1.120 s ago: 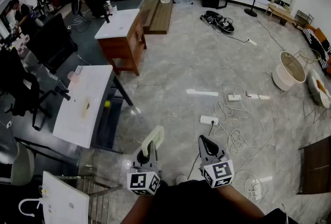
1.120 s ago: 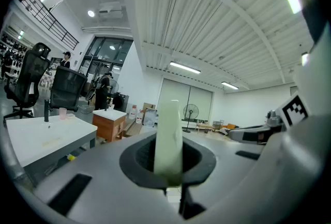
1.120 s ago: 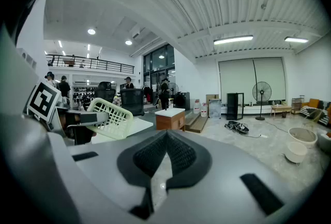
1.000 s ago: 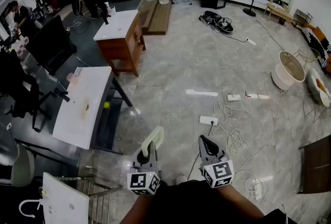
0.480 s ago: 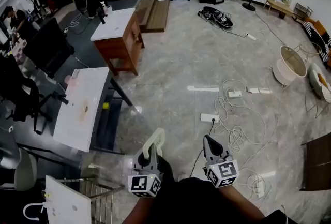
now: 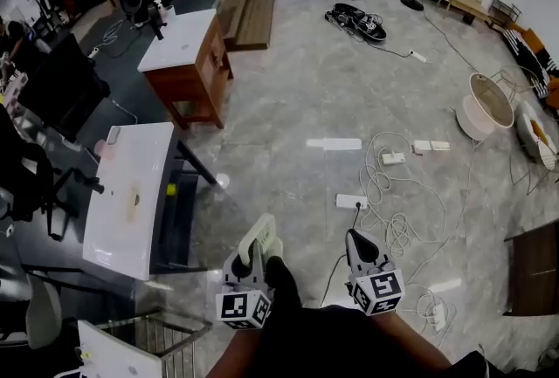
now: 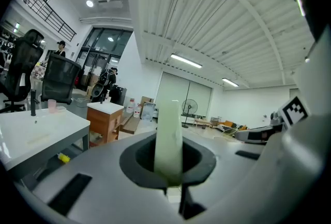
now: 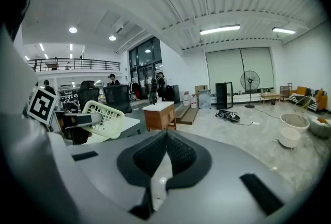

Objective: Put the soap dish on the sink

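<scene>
Lower centre of head view: left gripper (image 6: 255,252) clamped on the soap dish (image 6: 260,235), dish standing up out of the jaws. Right gripper (image 6: 354,243) beside it, jaws together, nothing in them. Sink (image 6: 144,154), the white top at left of frame, well apart from the dish, floor between.

Judged: pick-up done; carry and set-down left.

Left gripper view shows the dish edge-on, pinched between the pads, which head view does not. Right gripper view gives the dish's slotted face at its left edge. Head view alone lays out the floor between dish and sink.
</scene>
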Tool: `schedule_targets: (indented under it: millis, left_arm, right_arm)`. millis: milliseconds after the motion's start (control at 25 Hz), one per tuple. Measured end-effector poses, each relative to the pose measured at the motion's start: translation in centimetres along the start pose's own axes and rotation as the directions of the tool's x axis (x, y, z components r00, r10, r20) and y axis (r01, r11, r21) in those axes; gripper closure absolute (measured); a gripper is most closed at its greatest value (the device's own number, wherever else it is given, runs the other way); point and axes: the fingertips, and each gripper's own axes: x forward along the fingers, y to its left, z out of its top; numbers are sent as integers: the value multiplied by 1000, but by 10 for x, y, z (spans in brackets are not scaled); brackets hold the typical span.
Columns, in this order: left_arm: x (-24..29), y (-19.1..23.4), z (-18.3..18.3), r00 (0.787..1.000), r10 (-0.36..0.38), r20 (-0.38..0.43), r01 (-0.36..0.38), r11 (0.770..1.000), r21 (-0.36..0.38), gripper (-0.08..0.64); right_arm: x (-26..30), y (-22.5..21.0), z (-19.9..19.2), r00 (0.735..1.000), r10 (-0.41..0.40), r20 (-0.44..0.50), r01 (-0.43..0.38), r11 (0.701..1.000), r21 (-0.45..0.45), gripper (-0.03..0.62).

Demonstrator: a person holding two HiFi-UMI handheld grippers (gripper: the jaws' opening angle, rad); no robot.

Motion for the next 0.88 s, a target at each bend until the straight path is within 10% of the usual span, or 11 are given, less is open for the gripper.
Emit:
schedule_targets:
  millis: [880]
  left_arm:
    - [183,208,93,996,81,23,-80,995,-56,540]
  right_arm:
    - [278,39,111,994,52,-97,-63,991,-116,595]
